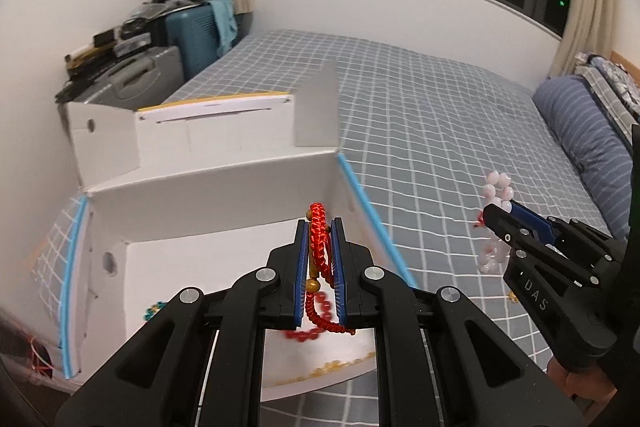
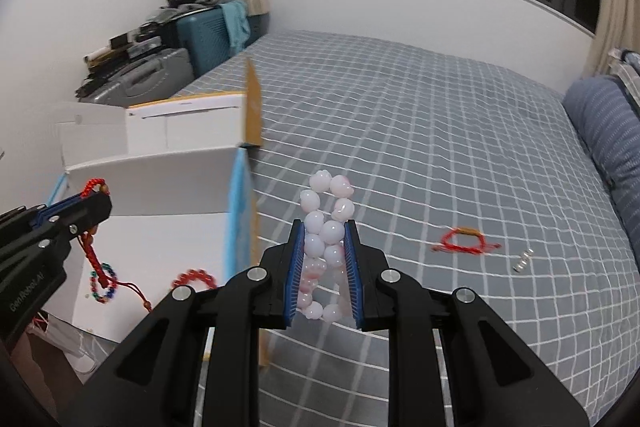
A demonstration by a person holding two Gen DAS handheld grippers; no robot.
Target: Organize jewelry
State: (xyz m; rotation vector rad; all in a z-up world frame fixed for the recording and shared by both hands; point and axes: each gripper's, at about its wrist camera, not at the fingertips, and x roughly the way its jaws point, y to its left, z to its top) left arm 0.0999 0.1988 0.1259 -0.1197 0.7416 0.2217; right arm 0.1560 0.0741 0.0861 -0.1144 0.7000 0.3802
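Red cord bracelet, left wrist view: a braided red bracelet (image 1: 319,243) with gold beads is clamped between the blue pads of the left gripper (image 1: 319,259); its tail hangs down behind the fingers, so the pinch is on the thick braid, likely to keep it from slipping.
Box, left wrist view: a white cardboard box (image 1: 224,187) with blue tape on its edges sits on the bed directly under and ahead of that gripper; the bracelet hangs over the open compartment, which looks like the drop spot.
Already inside: a teal bead bracelet (image 1: 154,309) and a yellow bead strand (image 1: 340,367) lie on the box floor.
In the way: the box's raised flap (image 1: 320,107) and the near wall; neither blocks a straight drop.
Right gripper, left wrist view: the right gripper (image 1: 496,217) is off to the side over the checked bedsheet (image 1: 440,127), outside the box.
Pink beads, right wrist view: the right gripper (image 2: 324,267) has its fingers closed on a pale pink bead bracelet (image 2: 326,231), squeezed into a long loop that sticks out past the tips.
Position, right wrist view: this bracelet is over the sheet, just beside the box's taped corner (image 2: 240,211), which it must clear to get in.
Left on bed: a thin red string bracelet (image 2: 464,239) and a small silver piece (image 2: 523,261) lie well apart from the box.
Box contents, right wrist view: a multicoloured bead bracelet (image 2: 103,283) and a red bead bracelet (image 2: 196,277).
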